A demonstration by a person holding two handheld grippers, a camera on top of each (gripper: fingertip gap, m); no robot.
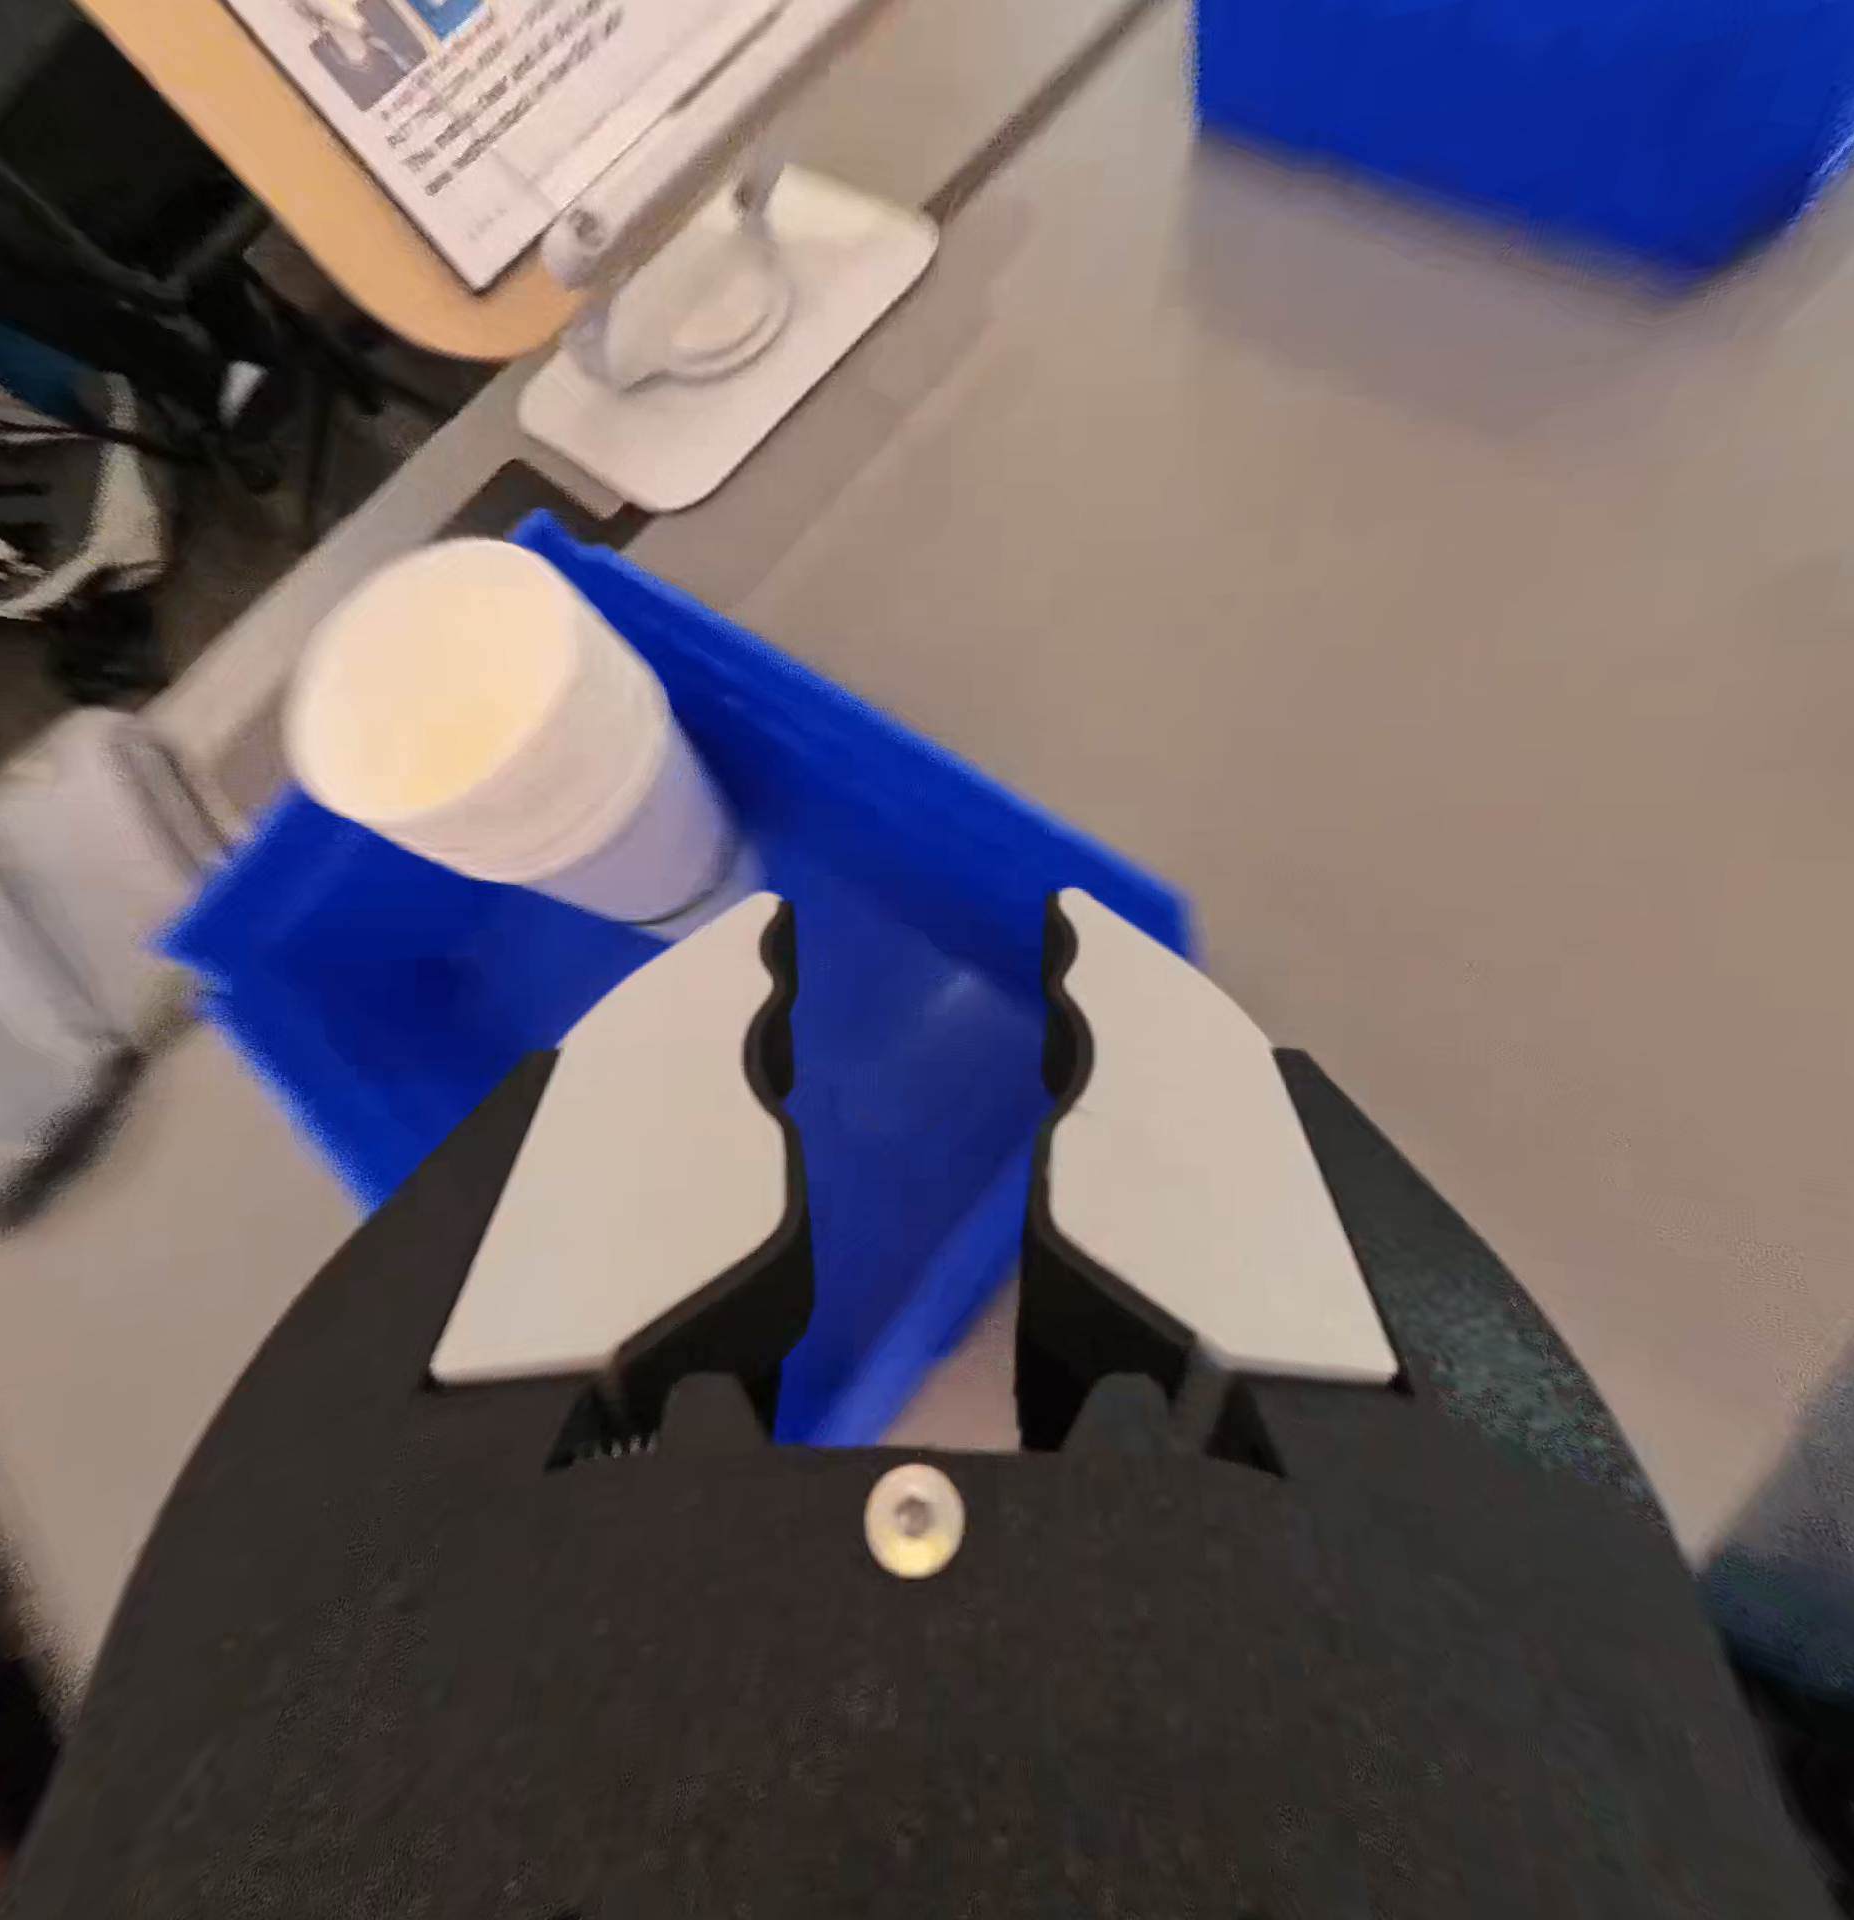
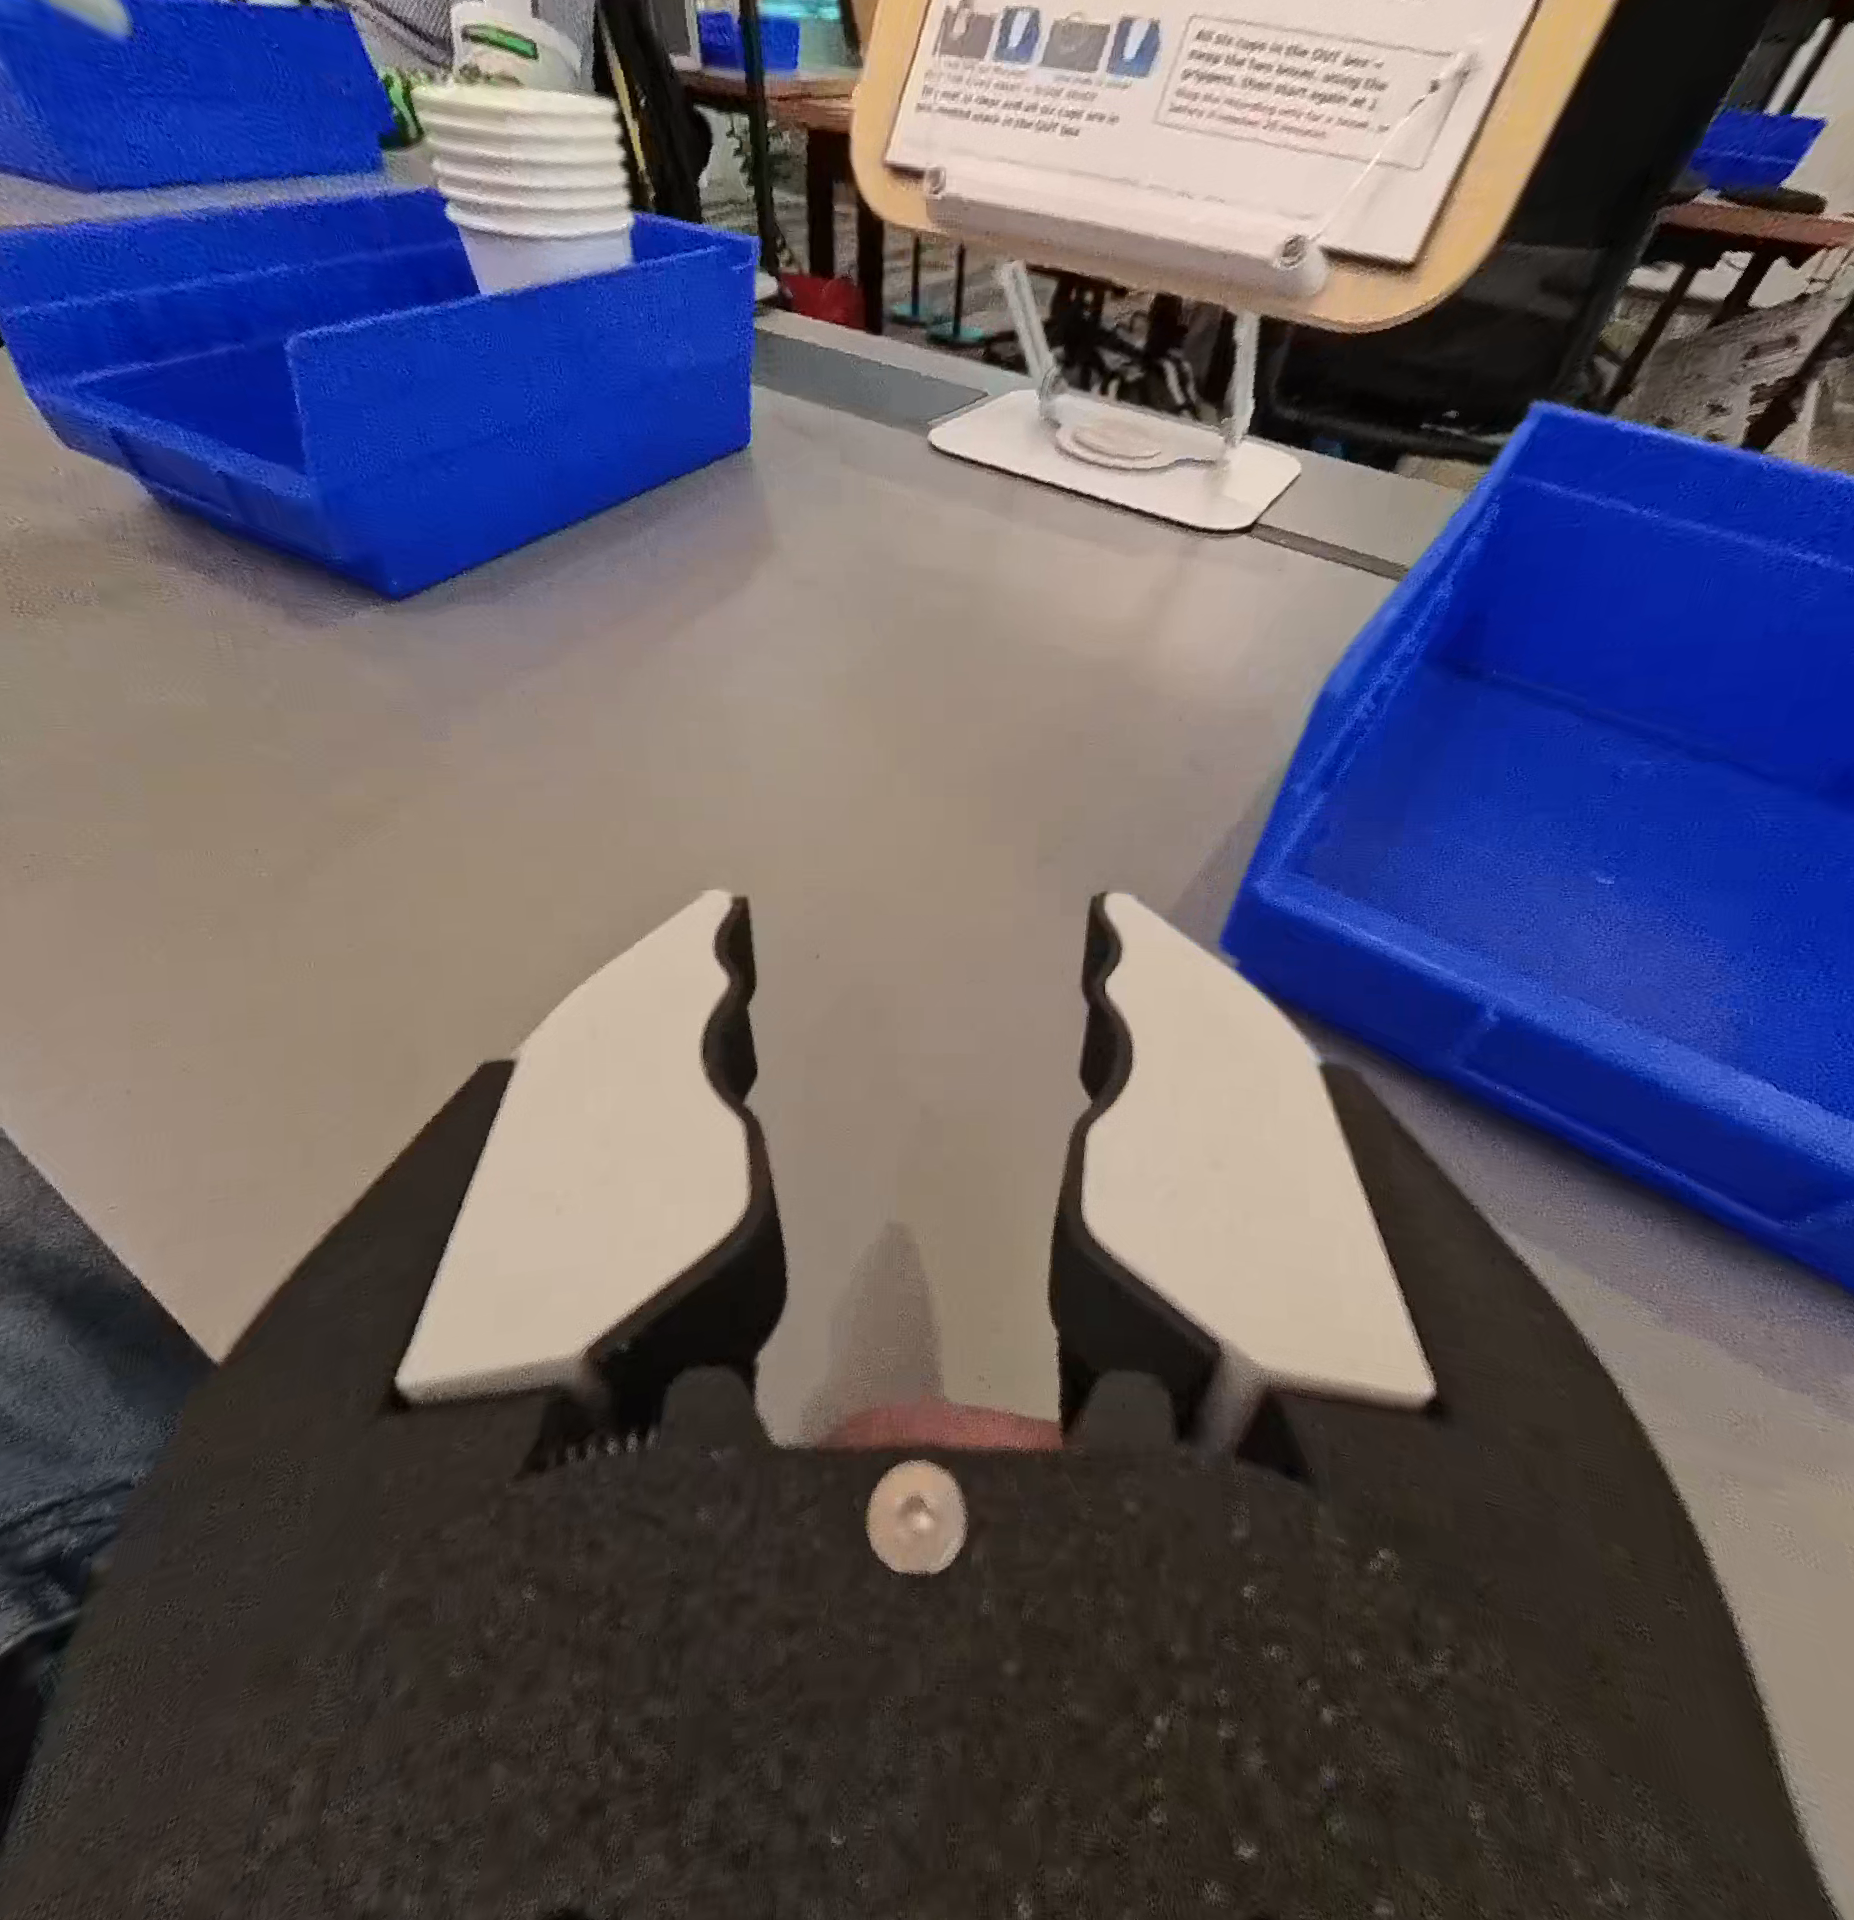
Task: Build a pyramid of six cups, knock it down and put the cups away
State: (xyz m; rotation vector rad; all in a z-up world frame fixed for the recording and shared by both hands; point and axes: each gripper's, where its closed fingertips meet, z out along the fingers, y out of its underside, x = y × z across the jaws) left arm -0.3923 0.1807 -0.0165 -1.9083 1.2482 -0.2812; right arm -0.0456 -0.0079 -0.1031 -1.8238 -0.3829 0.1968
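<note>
A stack of several nested white cups (image 1: 507,727) stands upright in a blue bin (image 1: 881,831) at the table's far left. In the left wrist view my left gripper (image 1: 918,925) hovers above this bin, just right of the stack, open and empty. The view is blurred. The same stack (image 2: 533,177) and bin (image 2: 518,416) show far left in the right wrist view. My right gripper (image 2: 918,925) is open and empty, low over the bare grey table (image 2: 694,727). A second blue bin (image 2: 1629,831) stands to its right with nothing in it.
A white stand (image 2: 1120,457) holding an instruction board (image 2: 1193,114) sits at the table's far edge between the bins; it also shows in the left wrist view (image 1: 715,343). Another blue bin (image 2: 175,83) lies beyond the left one. Chairs and tables stand behind.
</note>
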